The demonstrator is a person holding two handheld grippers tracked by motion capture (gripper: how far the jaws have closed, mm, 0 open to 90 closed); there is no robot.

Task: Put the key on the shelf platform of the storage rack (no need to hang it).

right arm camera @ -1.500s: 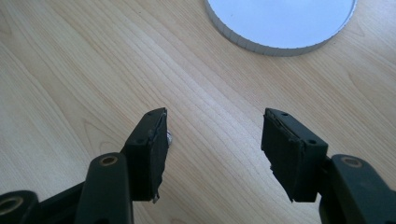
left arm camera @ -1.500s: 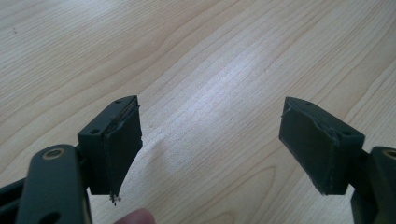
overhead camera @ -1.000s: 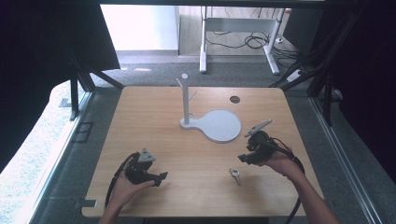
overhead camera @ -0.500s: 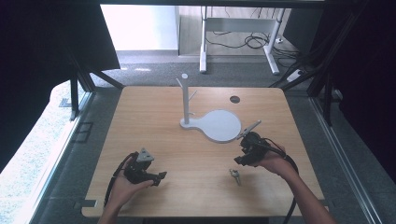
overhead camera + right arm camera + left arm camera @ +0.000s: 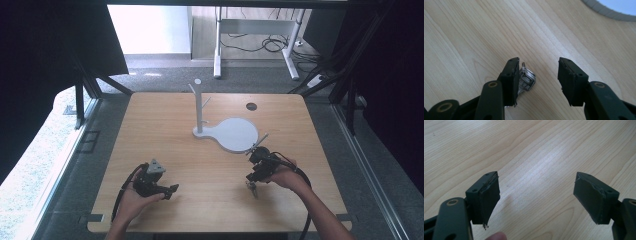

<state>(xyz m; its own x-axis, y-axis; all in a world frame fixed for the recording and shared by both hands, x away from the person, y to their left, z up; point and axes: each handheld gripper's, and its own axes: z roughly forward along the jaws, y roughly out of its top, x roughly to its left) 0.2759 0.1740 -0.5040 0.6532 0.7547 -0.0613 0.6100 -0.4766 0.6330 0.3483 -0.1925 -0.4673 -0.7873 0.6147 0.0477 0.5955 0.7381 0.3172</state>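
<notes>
My left gripper (image 5: 170,189) is sitting near the front left of the table (image 5: 150,125), jaws spread wide, nothing between them. In the left gripper view it (image 5: 536,197) is looking at bare wood grain, with a fingertip (image 5: 496,236) poking in at the bottom edge.

Moving right: a white stand (image 5: 200,107) with short pegs is rising upright at mid-table, its round flat base (image 5: 235,134) spreading out to the right of the post. A small dark hole (image 5: 251,106) is showing in the tabletop behind the base.

My right gripper (image 5: 252,184) is hanging just in front of that base, pointing down at the keys (image 5: 252,189), which are lying flat on the wood toward the front right. Its jaws have just been closing and are now standing about half open, not gripping anything. In the right gripper view the right gripper (image 5: 537,80) is over the keys (image 5: 526,81), which are lying right against the inner side of the left-hand jaw, partly hidden behind it, ring end pointing away; the gap to the other jaw is showing only wood. Whether that jaw is touching the keys, I cannot tell. The base rim (image 5: 604,11) is cutting across the top right corner there, well apart from the keys. Nothing is standing between the jaws and the keys.
</notes>
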